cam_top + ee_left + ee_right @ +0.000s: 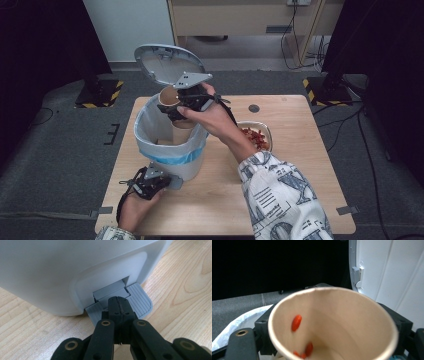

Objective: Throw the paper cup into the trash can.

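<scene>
A white pedal bin (150, 131) with a blue-edged liner stands on the wooden table (295, 175), its grey lid (162, 62) raised. My right gripper (182, 107) is shut on a tan paper cup (172, 97), which it holds tilted over the bin's mouth. In the right gripper view the paper cup (352, 325) sits between the black fingers (263, 327), and a few red pieces (296, 322) lie inside it. My left gripper (167, 181) is at the bin's base. Its jaws are shut, and its tip (119, 301) rests on the grey ribbed pedal (141, 300).
A bowl (266, 131) holding red pieces stands just right of the bin, under my right forearm. A round hole (254, 108) marks the table's far side. Dark stands with striped feet (320, 90) flank the table on the floor.
</scene>
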A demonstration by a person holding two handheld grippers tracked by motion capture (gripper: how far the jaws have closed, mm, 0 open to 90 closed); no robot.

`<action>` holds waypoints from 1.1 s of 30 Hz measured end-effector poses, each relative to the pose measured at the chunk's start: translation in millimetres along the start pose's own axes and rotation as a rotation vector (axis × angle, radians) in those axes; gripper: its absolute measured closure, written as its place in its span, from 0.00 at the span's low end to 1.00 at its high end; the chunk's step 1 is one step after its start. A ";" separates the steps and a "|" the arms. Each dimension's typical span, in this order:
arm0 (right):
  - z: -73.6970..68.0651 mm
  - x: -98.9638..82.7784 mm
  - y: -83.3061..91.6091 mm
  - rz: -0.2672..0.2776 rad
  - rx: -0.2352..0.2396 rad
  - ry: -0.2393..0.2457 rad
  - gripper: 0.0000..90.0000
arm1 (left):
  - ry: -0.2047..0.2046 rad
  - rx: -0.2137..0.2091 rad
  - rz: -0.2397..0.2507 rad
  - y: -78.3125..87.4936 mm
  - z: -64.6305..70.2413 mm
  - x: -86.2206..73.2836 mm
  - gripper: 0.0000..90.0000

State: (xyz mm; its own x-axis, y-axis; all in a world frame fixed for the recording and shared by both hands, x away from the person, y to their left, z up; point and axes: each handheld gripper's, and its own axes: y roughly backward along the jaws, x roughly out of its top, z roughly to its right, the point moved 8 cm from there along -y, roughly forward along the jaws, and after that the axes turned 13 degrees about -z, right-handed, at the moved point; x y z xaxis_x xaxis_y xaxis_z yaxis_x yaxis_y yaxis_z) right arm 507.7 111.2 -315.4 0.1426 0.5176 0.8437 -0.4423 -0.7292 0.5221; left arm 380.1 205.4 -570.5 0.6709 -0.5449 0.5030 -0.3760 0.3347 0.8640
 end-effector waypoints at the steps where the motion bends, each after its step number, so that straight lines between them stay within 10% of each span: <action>1: 0.4 0.3 0.3 0.002 -0.002 -0.003 0.21 | 0.000 0.000 0.000 0.0 -0.1 0.0 1.00; 33: 8.5 -15.5 8.6 -0.015 -0.015 -0.058 0.12 | 0.003 -0.003 -0.001 0.0 -0.1 0.0 1.00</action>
State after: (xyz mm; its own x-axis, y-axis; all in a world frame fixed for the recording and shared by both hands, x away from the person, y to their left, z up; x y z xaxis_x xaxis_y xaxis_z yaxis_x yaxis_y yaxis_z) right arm 509.2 93.1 -322.9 0.2003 0.5014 0.8417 -0.4524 -0.7147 0.5334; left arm 380.1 205.5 -570.4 0.6730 -0.5428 0.5024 -0.3734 0.3370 0.8643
